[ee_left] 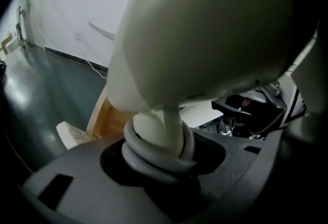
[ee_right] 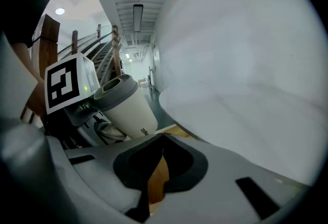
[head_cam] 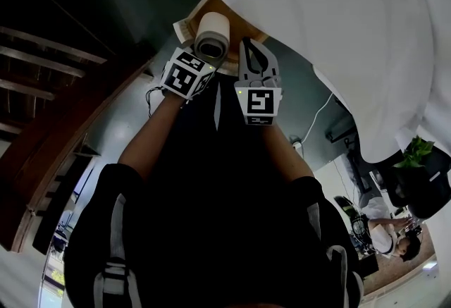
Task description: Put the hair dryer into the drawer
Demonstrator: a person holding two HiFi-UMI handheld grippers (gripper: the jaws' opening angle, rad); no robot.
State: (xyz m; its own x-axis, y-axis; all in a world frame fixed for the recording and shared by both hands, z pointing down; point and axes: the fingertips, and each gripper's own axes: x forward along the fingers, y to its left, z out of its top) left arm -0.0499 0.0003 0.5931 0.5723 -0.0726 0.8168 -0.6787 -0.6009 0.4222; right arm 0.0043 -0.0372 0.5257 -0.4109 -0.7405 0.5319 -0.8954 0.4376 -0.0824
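My left gripper (head_cam: 205, 54) is shut on a cream hair dryer (head_cam: 211, 34) with a grey end. In the left gripper view the dryer's body (ee_left: 205, 38) fills the top, and its handle with the grey cord (ee_left: 156, 154) wound round it sits between the jaws of my left gripper (ee_left: 164, 166). Beside it to the right, my right gripper (head_cam: 249, 44) is shut with nothing in it, tips meeting (ee_right: 160, 138). From the right gripper view the dryer (ee_right: 128, 107) shows at the left. The light wooden drawer (head_cam: 236, 21) lies just beyond both grippers, partly under a white cloth.
A large white cloth (head_cam: 338, 17) covers the upper right, overhanging the drawer (ee_left: 105, 123). Dark wooden stairs (head_cam: 42, 53) run along the left. A white cable (head_cam: 317, 113) trails over the grey-green floor. A person (head_cam: 384, 229) and a potted plant (head_cam: 416, 151) are at the right.
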